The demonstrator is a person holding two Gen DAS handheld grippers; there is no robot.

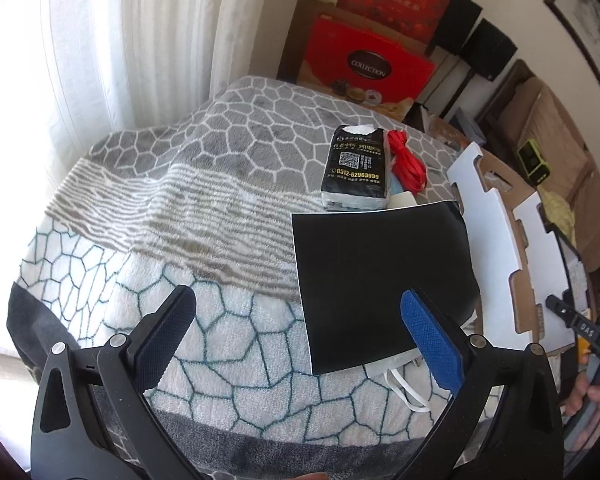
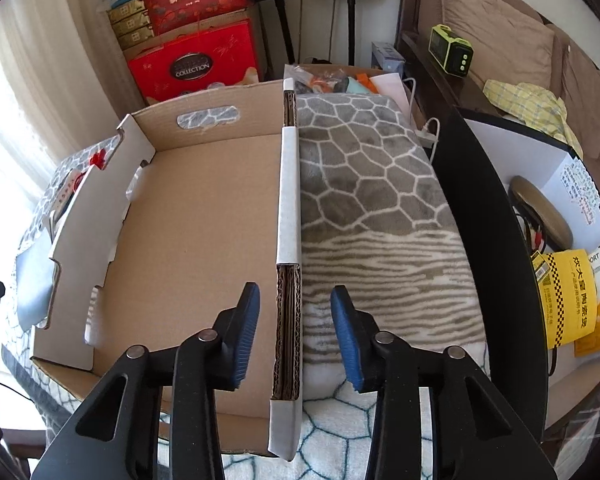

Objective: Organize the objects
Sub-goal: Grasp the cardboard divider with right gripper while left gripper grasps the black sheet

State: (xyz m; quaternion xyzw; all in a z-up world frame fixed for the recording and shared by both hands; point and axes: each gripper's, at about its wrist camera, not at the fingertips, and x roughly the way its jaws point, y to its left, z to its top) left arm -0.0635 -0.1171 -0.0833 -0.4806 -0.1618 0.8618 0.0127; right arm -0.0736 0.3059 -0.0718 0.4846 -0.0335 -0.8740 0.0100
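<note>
The cardboard box (image 2: 188,208) lies open and shallow on the patterned blanket (image 2: 372,184), its brown floor bare; its right wall (image 2: 289,216), white on the outer face with the corrugated edge showing, runs straight toward the right wrist camera. The right gripper (image 2: 294,332) straddles that wall, one blue pad (image 2: 247,332) inside the box and the other (image 2: 346,336) over the blanket; a gap shows on both sides, so the pads do not press on the cardboard and nothing is gripped.

From the left wrist camera, the same box (image 1: 496,240) stands at the right, its notched white wall up. Just beside it lies a black sheet (image 1: 380,280), with white cords (image 1: 404,392) poking from under its near edge; beyond the sheet a black tissue pack (image 1: 356,168) rests on the blanket (image 1: 160,200), a bundle of red cord (image 1: 408,160) touching its right side.

The left gripper (image 1: 296,336) hangs over the blanket with its jaws spread wide and empty, the right pad (image 1: 432,344) above the sheet's near corner.

Red gift boxes (image 2: 192,60) are stacked behind, beside a white curtain (image 1: 140,40); a brown sofa (image 2: 520,40) sits farther right.
</note>
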